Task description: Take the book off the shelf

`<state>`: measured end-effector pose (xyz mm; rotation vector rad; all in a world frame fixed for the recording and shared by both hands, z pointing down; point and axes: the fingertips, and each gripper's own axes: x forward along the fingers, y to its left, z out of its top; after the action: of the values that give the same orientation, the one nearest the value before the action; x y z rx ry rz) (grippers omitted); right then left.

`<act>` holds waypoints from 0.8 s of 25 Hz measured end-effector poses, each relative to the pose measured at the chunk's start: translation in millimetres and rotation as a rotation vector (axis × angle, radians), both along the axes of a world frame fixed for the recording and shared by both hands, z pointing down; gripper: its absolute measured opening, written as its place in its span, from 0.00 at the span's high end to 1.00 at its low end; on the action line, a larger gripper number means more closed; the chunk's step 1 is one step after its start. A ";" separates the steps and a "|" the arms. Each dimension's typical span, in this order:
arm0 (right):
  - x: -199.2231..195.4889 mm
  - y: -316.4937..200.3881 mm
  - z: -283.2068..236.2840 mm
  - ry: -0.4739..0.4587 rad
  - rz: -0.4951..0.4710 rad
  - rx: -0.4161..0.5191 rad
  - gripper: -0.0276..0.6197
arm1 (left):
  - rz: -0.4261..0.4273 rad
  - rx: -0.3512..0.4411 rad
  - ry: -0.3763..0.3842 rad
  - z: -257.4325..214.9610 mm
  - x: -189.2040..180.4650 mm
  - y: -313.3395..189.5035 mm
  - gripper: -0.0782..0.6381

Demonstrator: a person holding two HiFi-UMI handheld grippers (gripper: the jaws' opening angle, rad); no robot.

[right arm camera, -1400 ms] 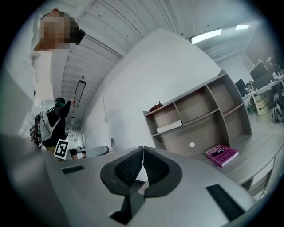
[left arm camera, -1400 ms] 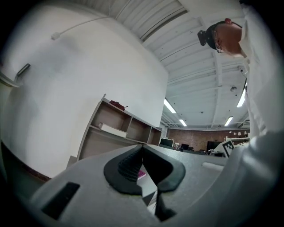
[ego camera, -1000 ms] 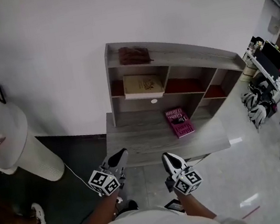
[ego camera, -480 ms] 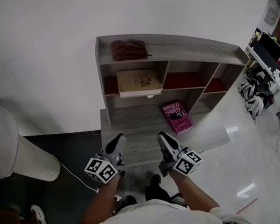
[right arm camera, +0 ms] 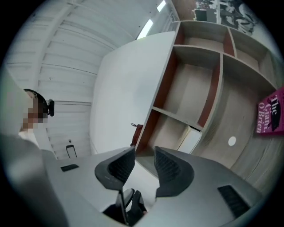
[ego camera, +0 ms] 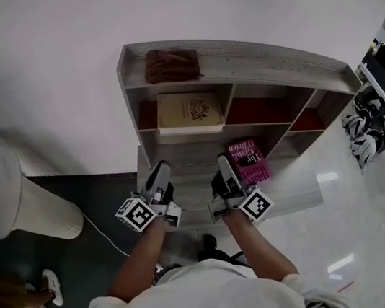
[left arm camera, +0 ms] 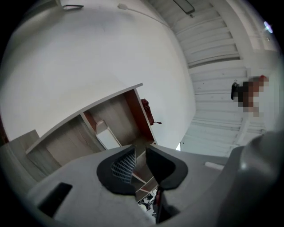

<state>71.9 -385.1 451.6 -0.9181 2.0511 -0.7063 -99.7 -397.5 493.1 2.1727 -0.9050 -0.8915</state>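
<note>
The left gripper (left arm camera: pixel 140 150) has its jaws just starting to part. The gap between the two dark pads is narrow and nothing is in it. The right gripper (right arm camera: pixel 144 150) is opening as well, with a wider gap, and it too holds nothing. In the head view both grippers are held side by side, a little apart, over the front edge of the grey wood desk (ego camera: pixel 182 177). Both point towards the shelf unit (ego camera: pixel 237 69) that stands on the back of the desk against the white wall.

Two books are in view. The cream book (ego camera: pixel 186 109) sits in the leftmost compartment of the shelf unit, its cover facing outward, and neither gripper touches it. It is closer to the left gripper's line than to the right's. The pink book (ego camera: pixel 249 162) lies flat on the desk top below the shelves, just to the right of the right gripper.

The head view shows three compartments in a row, each with a red back panel. The middle and right ones look bare, though the right one is seen at a sharp angle. One brown bundle (ego camera: pixel 171 64), either cloth or a small bag, rests on top of the unit above the cream book. One white cylinder (ego camera: pixel 17 197) stands on the dark floor to the left of the desk.
</note>
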 end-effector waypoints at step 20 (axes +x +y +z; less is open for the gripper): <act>30.3 -129.6 95.3 -0.317 -0.061 -0.490 0.49 | -0.123 -0.282 0.414 35.3 15.2 -113.0 0.40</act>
<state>102.2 -514.7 546.9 -0.9362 1.6569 -1.3360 -84.5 -510.5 528.5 1.6276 -0.8975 -1.1447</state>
